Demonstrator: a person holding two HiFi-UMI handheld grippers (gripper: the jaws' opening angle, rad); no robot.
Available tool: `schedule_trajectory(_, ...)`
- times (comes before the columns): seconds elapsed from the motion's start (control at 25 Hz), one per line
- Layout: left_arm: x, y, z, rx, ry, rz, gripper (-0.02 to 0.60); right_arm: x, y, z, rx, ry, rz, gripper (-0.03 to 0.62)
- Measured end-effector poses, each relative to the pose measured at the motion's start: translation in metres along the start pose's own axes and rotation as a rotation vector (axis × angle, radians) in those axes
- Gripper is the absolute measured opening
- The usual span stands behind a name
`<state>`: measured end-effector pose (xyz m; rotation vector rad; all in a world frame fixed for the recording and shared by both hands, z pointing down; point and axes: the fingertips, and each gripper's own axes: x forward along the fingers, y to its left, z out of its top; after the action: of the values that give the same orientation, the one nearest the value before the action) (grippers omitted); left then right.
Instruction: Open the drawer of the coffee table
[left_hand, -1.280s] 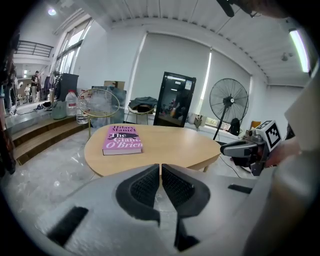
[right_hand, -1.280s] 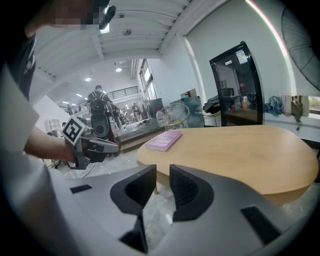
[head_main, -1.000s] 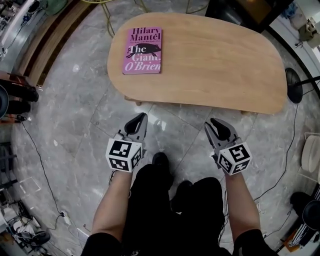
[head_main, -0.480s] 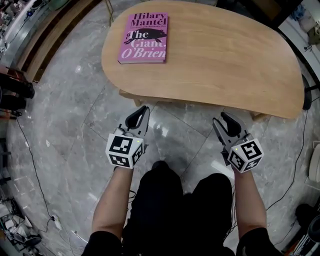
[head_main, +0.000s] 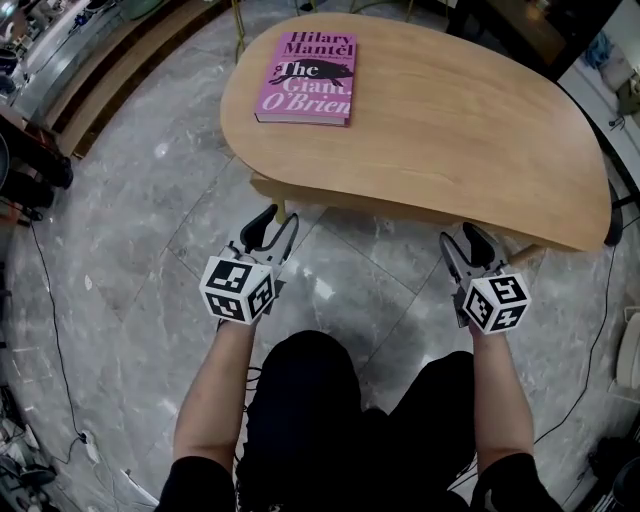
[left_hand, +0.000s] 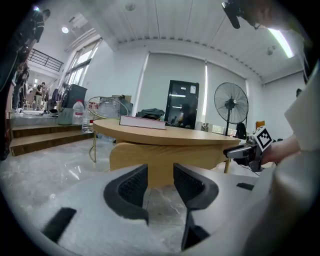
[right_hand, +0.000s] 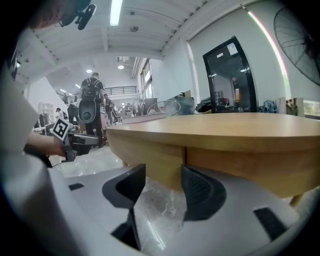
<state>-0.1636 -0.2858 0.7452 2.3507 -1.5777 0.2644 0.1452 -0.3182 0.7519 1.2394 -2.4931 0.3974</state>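
Observation:
The oval wooden coffee table (head_main: 450, 120) stands ahead of me on the grey marble floor. Its wooden front panel (left_hand: 150, 155) under the top fills the space beyond my left gripper (left_hand: 160, 172). That gripper (head_main: 268, 228) is low by the table's near left edge; its jaws have just been opening and hold nothing. My right gripper (head_main: 466, 243) is at the near right edge, and its jaws have likewise just been opening, wide and empty. In the right gripper view the gripper (right_hand: 162, 175) faces the panel (right_hand: 150, 160), where a vertical seam (right_hand: 185, 157) shows. Neither gripper touches the table.
A pink book (head_main: 306, 78) lies on the table's far left. A standing fan (left_hand: 231, 102) is behind the table. Wooden steps (head_main: 110, 60) run along the left. A black cable (head_main: 50, 330) trails on the floor. My legs in black are below the grippers.
Both grippers have come down and closer to the table's near edge. Their jaws, nearly together a second ago, now stand apart.

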Motion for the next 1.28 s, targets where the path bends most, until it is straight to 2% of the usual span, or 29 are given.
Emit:
schedule_trajectory(0.08, -0.003, 0.007, 0.003, 0.003, -0.005, 0.007, 0.201, 0.002, -0.004, 0.002, 0.004, -0.011, -0.006, 0.24)
schedule_trajectory(0.24, -0.003, 0.023, 0.0, 0.043, 0.042, 0.05, 0.278, 0.001, -0.008, 0.002, 0.02, -0.028, 0.006, 0.268)
schedule_trajectory(0.44, 0.002, 0.045, 0.005, 0.069, 0.041, 0.085, 0.313, 0.002, -0.014, 0.008, 0.004, -0.05, 0.005, 0.249)
schedule_trajectory(0.6, 0.01, 0.056, 0.01, 0.102, 0.048, 0.095, 0.324, 0.005, -0.014, 0.009, -0.02, -0.034, 0.01, 0.242)
schedule_trajectory(0.72, 0.017, 0.058, 0.011, 0.112, 0.052, 0.091, 0.326, 0.005, -0.017, 0.01, -0.028, -0.029, 0.003, 0.205)
schedule_trajectory(0.88, 0.026, 0.057, 0.006, 0.132, 0.069, 0.083, 0.328, 0.01, -0.011, 0.011, -0.038, -0.031, 0.018, 0.21)
schedule_trajectory(1.04, 0.025, 0.06, 0.006, 0.116, 0.067, 0.082, 0.282, 0.014, -0.009, 0.011, -0.047, -0.041, -0.011, 0.202)
schedule_trajectory(1.16, 0.023, 0.059, 0.006, 0.115, 0.067, 0.083, 0.282, 0.013, -0.01, 0.011, -0.035, -0.056, -0.035, 0.182)
schedule_trajectory(1.28, 0.022, 0.059, 0.008, 0.079, 0.054, 0.077, 0.28, 0.011, -0.01, 0.012, -0.033, -0.06, -0.035, 0.166)
